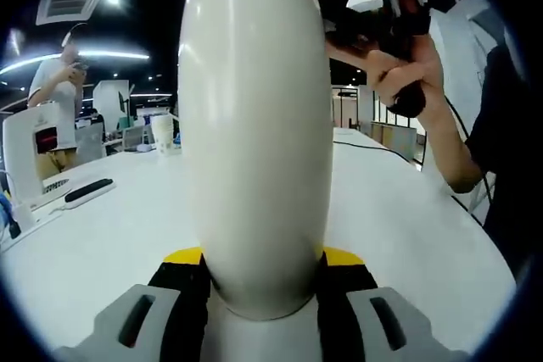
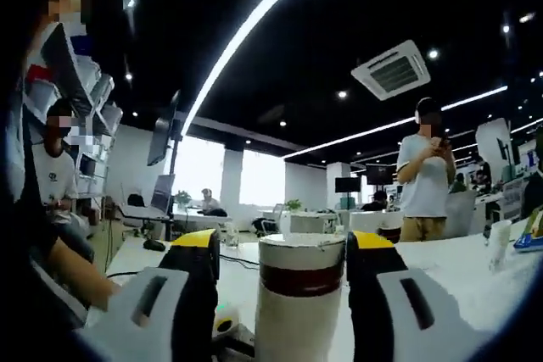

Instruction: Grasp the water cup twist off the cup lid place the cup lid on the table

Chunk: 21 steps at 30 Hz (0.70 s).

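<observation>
2 grippers, 1 water cup (image 1: 254,133): left (image 1: 259,281) clamps its body, right (image 2: 282,273) its cup lid (image 2: 301,264).

Long white ceiling light strips (image 2: 254,19) glow against a dark ceiling; soft glare streaks the glossy cream cup (image 1: 254,125). Fisheye bending curves both views' edges.
</observation>
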Motion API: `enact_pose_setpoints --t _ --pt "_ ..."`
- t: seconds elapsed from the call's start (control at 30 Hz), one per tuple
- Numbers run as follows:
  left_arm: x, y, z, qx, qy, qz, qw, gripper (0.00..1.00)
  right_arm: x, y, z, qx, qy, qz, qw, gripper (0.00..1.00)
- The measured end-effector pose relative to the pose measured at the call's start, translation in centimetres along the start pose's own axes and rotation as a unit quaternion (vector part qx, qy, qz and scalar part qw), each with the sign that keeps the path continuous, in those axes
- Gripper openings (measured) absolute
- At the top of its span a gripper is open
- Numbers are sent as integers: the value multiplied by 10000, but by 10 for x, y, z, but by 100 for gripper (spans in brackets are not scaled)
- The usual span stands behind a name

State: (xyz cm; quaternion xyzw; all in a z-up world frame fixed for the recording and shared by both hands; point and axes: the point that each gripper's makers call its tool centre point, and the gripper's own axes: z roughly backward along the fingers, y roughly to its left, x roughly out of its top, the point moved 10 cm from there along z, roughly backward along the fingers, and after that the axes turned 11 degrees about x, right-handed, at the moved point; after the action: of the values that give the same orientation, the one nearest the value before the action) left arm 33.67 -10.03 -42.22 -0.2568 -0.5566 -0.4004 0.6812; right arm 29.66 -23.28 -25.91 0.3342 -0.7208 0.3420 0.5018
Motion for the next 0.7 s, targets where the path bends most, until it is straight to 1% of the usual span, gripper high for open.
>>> enact_pose_setpoints --t 0.03,0.07,0.13,0.23,0.3,0.37,0.47,0.53,0.63,0.7 --pt "0 0 0 -19 -2 0 10000 51 1 0 0 -127 5 126 9998 62" --pt "0 1 0 -22 -2 2 10000 51 2 -3 0 -231 53 151 9996 61" --pt "0 1 -1 -27 -4 1 10000 51 4 -7 -3 -212 46 91 9997 59" --pt "0 1 -1 -47 -1 -6 10000 51 5 -10 -7 -223 139 39 9996 57" --pt "0 2 -1 -46 -2 -11 10000 51 4 -10 -9 -212 234 132 9994 57" --pt "0 2 -1 -45 -8 -10 10000 51 1 -8 -12 -149 401 208 9989 57" --pt "0 2 -1 1 -11 9 10000 50 -5 -8 -20 -40 488 172 9987 56" --pt "0 2 0 6 -13 10 10000 50 -6 -6 -20 -6 505 201 9985 54" --pt "0 1 0 1 -16 11 10000 50 -3 -8 -19 -13 464 306 9985 49" --pt "0 1 0 0 -20 4 10000 50 -3 -10 -19 34 474 323 9983 50"
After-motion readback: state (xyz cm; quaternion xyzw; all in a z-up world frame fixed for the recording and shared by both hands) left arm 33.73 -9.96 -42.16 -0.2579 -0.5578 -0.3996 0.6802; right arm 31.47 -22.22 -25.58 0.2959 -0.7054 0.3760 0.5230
